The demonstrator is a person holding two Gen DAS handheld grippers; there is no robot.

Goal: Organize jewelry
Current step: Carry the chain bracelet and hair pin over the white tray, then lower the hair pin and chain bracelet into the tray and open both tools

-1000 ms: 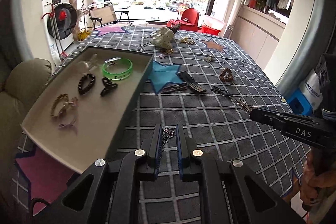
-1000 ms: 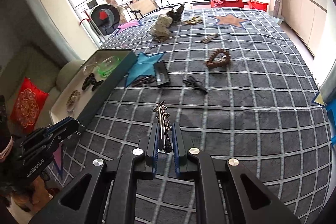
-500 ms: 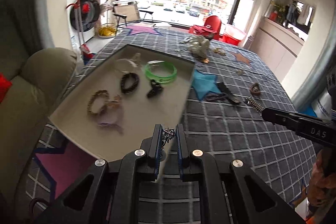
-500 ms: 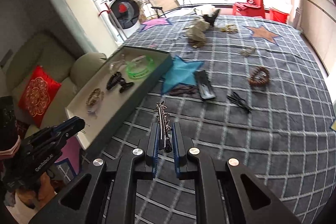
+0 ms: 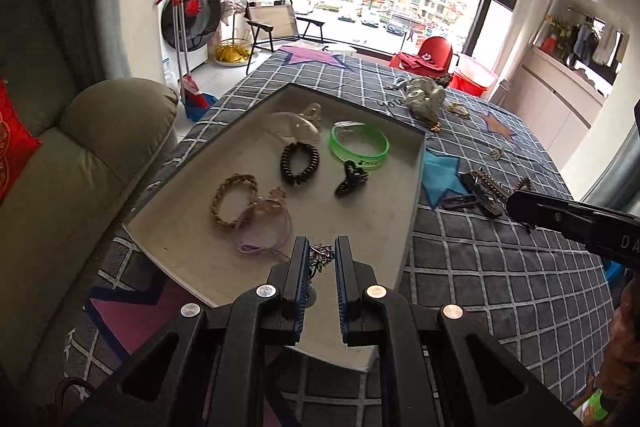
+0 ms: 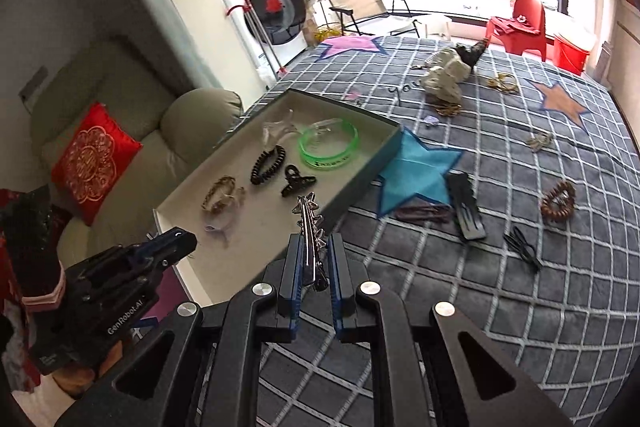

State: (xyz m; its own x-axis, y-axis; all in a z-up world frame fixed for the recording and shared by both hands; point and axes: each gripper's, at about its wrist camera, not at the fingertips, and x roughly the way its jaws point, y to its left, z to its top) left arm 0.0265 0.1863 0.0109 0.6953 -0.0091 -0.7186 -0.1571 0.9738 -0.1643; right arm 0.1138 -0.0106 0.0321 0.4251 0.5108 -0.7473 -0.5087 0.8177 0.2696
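Bright living room beyond: stacked washing machine (image 5: 188, 23) at 10 o'clock, olive sofa (image 5: 80, 155) at 9 with a red cushion (image 6: 94, 161). Grey checked cloth (image 5: 500, 287) with coloured stars over the bench.

Left claw (image 5: 322, 259) over the near edge of the shallow tray (image 5: 412, 203), pinching a small dark metal charm piece (image 5: 322, 254) between its blue-lined fingers (image 5: 300, 259); exact kind of piece too small to tell. Inside the tray: green bangle (image 5: 359, 146) at 1 o'clock, black coil hair tie (image 5: 299, 163) just left of it, black claw clip (image 5: 351, 179) below the bangle, braided gold bracelet (image 5: 234, 199) at 11 o'clock touching a lilac cord bracelet (image 5: 266, 227), clear plastic clip (image 5: 296, 125) at the far end.

Right claw (image 6: 313, 259) pinching a silver spiked barrette (image 6: 309, 231), upright, tip pointing forward, just beside the tray's right wall, over the cloth rather than the tray as far as can be told.

Loose on the cloth at 2 o'clock of the right wrist view: black comb clip (image 6: 466, 205) touching the blue star (image 6: 420, 171), dark snap clips (image 6: 422, 214) beside it, black hairpins (image 6: 522, 247), brown bead bracelet (image 6: 559, 199). Farther off, a cream scrunchie pile (image 6: 444, 77) and gold pieces (image 6: 502, 83).
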